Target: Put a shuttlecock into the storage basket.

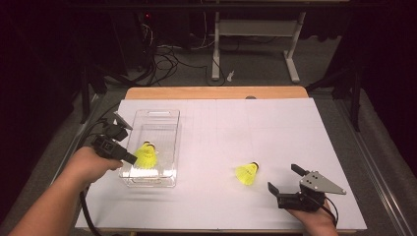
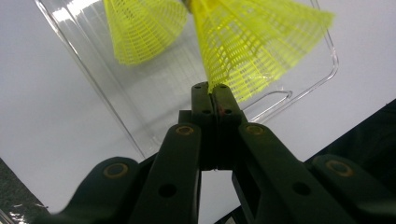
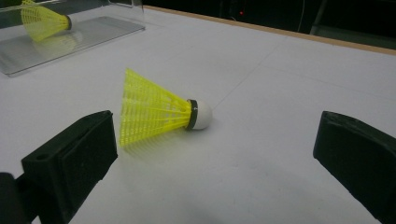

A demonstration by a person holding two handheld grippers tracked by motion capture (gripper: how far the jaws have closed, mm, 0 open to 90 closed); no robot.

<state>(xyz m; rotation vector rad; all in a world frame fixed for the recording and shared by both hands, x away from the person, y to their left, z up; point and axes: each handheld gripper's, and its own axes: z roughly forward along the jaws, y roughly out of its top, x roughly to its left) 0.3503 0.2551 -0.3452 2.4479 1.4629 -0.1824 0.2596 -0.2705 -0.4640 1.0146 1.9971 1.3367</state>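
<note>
A white-covered table [image 1: 216, 132] seen from above, with a person's forearms entering from the bottom edge. Toward 9 o'clock on the table sits a clear plastic tray [image 1: 162, 115], a shallow rectangular box. The left gripper [image 1: 132, 158] reaches over the tray's left wall, its jaws pressed together on the rim of a yellow shuttlecock's skirt [image 1: 146, 156], holding that shuttlecock inside the tray's near half with its dark-banded cork pointing toward 12 o'clock. In the left gripper view, the two black jaws meet tightly, pinching the edge of the yellow mesh skirt, and a mirrored image of the skirt shows on the clear tray beneath.

A second yellow shuttlecock [image 1: 247, 173] lies on its side on the bare table, toward 5 o'clock from the table's centre and well apart from the tray. The right gripper [image 1: 283, 179] rests near 5 o'clock on the table, just beside this shuttlecock, its jaws spread wide and touching nothing. In the right gripper view, the shuttlecock lies ahead between the open jaws, white cork pointing toward 3 o'clock.
</note>
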